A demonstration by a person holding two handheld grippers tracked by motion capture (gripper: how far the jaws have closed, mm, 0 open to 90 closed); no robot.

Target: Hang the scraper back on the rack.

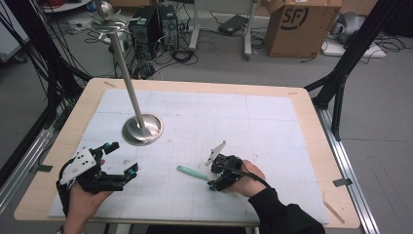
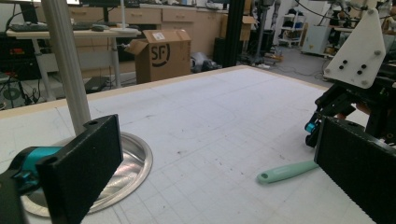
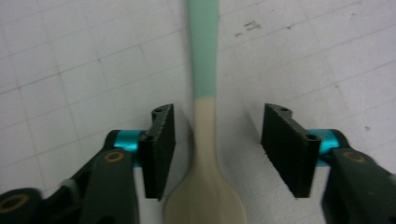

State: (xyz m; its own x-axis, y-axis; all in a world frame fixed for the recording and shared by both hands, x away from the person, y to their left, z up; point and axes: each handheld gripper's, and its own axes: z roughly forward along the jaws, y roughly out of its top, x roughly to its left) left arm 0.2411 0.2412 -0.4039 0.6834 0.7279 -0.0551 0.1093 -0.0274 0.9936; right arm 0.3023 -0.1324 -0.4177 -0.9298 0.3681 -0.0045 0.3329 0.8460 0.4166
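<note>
A spoon [image 1: 192, 172] with a mint-green handle and a beige bowl lies flat on the white gridded mat [image 1: 234, 122] near the front. My right gripper [image 1: 213, 178] is low over its bowl end. In the right gripper view the spoon's neck [image 3: 205, 121] lies between the two jaws of that gripper [image 3: 218, 112], nearer the left one, with a gap on each side; no pad presses on it. My left gripper [image 1: 124, 157] stands open at the front left, its jaws wide apart with nothing between them [image 2: 219, 140]. From there the spoon's handle [image 2: 286, 171] points toward me.
A steel stand with a round dished base [image 1: 142, 129] and a tall leaning pole [image 1: 124, 63] sits on the mat's left half, close ahead of my left gripper [image 2: 126, 163]. Bare mat stretches to the right and far side. A cardboard box [image 1: 302, 27] stands on the floor beyond the table.
</note>
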